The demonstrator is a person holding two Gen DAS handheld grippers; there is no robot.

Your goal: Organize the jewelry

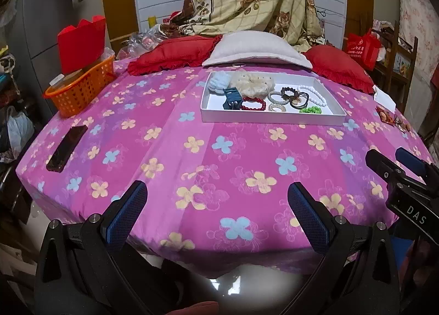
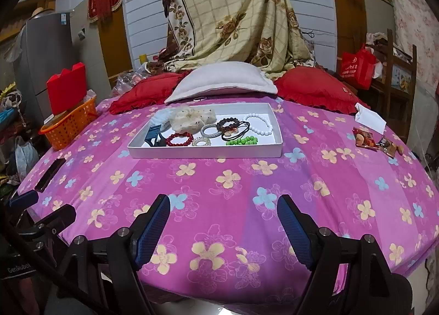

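Left gripper [image 1: 216, 205]: fingers wide apart, holding nothing, near the bed's front edge.
Right gripper [image 2: 223, 219]: fingers wide apart, holding nothing; its side reads "DAS".
White tray [image 2: 205, 151]: one, on the pink flower sheet [image 2: 247, 205], far past both grippers.
In the tray: one red bead bracelet [image 2: 180, 139], one white bead bracelet [image 2: 259, 122], one green bead string [image 2: 241, 140], one blue hair clip [image 2: 153, 133].
Left of the tray: one orange basket [image 2: 68, 125], one black phone [image 2: 50, 173].
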